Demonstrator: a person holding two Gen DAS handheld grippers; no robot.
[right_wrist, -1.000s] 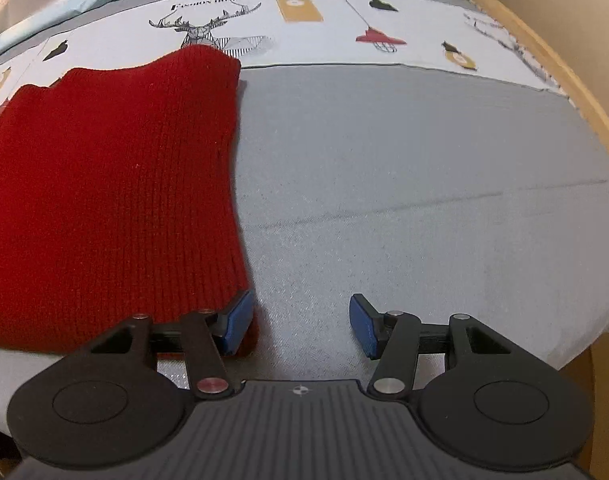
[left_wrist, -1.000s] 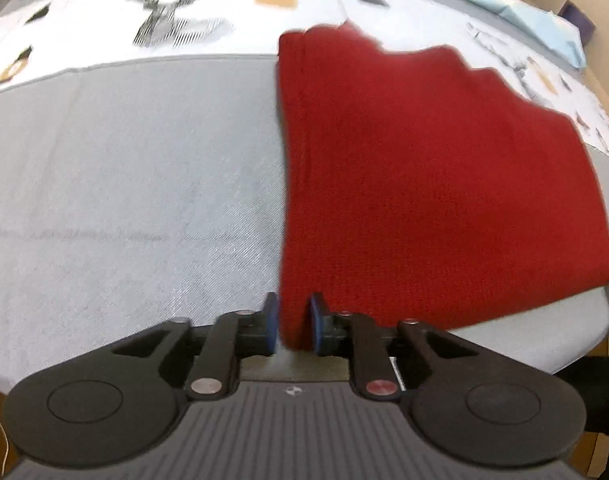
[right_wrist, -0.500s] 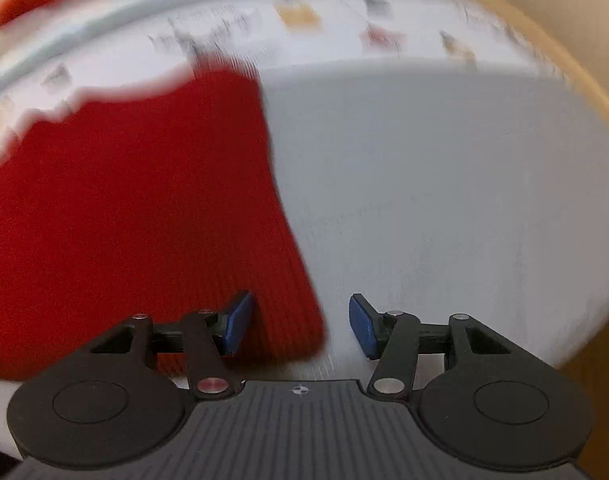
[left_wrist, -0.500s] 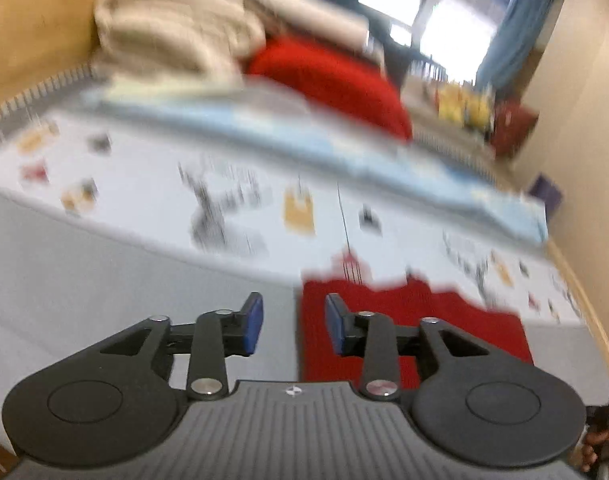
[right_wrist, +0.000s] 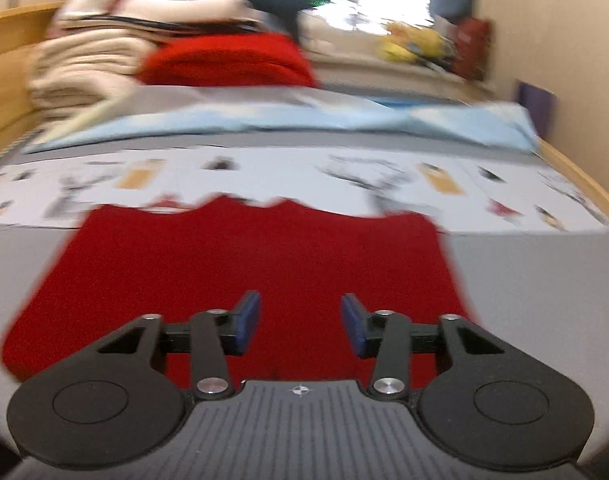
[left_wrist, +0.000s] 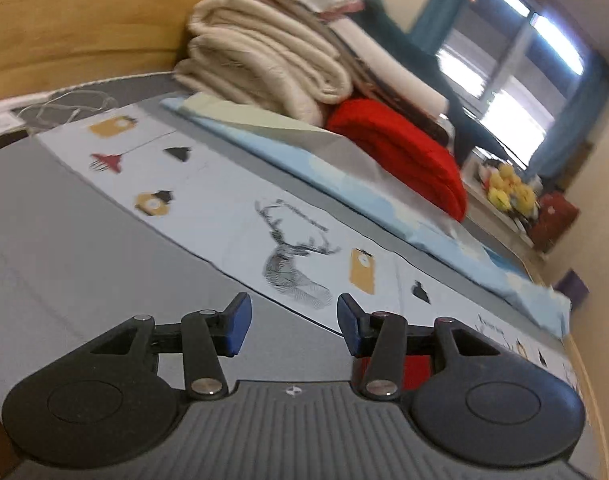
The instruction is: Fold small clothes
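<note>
Left tool [left_wrist: 292,322], right tool [right_wrist: 300,322]: black linkages, blue pads, silver screws, ribbed grey base.

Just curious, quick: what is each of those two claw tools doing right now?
Left gripper: jaws opening, nothing between them.
Right gripper: jaws closing, gripping nothing, above the red knitted garment.

Bright window [left_wrist: 516,56] glare, motion blur, fisheye-bent edges.
</note>
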